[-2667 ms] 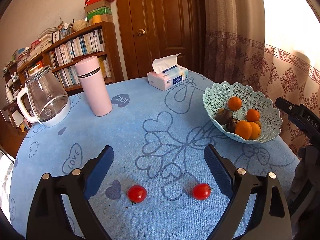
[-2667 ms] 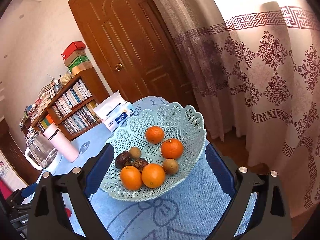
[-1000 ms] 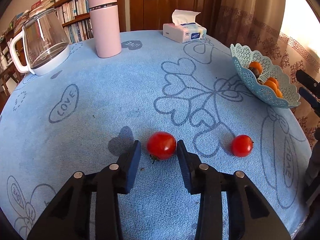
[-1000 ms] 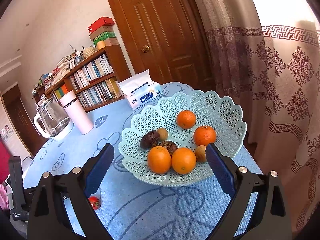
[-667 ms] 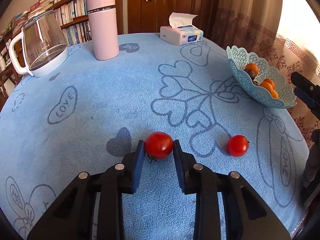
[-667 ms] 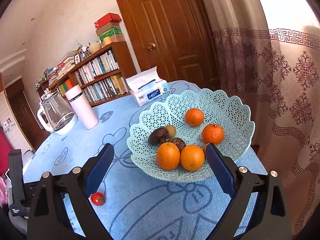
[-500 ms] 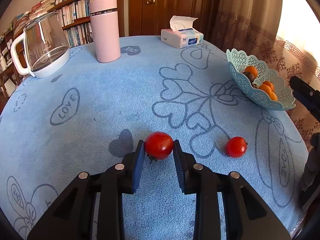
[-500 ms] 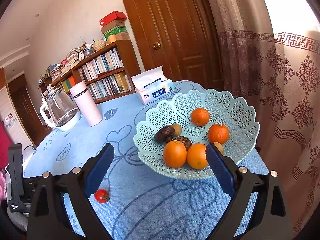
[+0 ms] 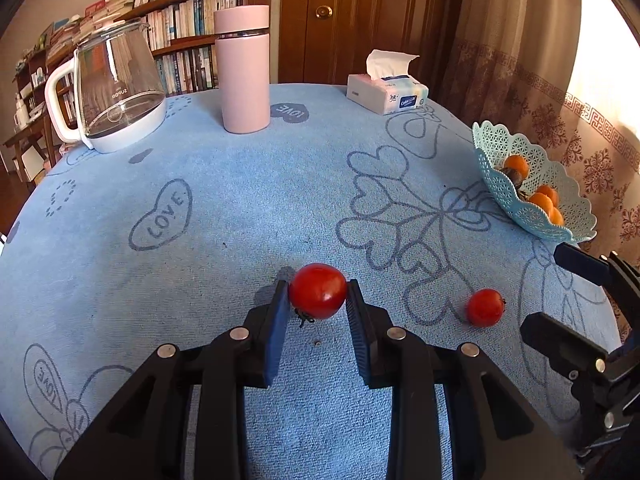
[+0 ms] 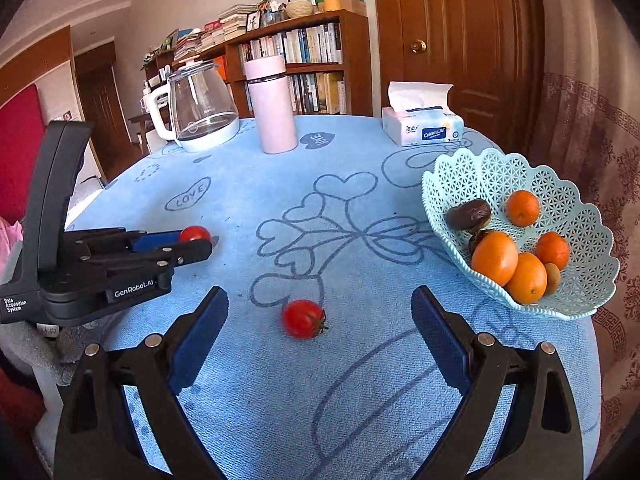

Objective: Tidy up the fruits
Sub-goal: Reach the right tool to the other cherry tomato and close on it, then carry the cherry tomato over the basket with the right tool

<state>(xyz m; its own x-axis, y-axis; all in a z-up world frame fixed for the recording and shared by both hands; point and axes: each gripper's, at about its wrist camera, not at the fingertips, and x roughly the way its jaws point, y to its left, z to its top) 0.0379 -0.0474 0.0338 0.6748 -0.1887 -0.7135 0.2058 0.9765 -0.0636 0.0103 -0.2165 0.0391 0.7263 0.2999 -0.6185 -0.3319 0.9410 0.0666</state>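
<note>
My left gripper (image 9: 318,300) is shut on a red tomato (image 9: 317,290) and holds it just above the blue tablecloth; it also shows in the right wrist view (image 10: 188,242) with the tomato (image 10: 194,234) between its fingers. A second red tomato (image 10: 303,318) lies on the cloth, centred ahead of my open, empty right gripper (image 10: 319,322); it also shows in the left wrist view (image 9: 485,307). A pale blue lattice fruit basket (image 10: 576,216) holds several oranges and dark fruits at the right; the left wrist view shows it too (image 9: 496,184).
At the back of the round table stand a glass kettle (image 9: 116,92), a pink thermos (image 9: 242,68) and a tissue box (image 9: 387,90). A bookshelf, a wooden door and a curtain lie beyond. The table edge drops off close behind the basket.
My left gripper closed on the tomato and lifted it slightly. My right gripper swung left and down from the basket, so the second tomato now sits between its fingers' line.
</note>
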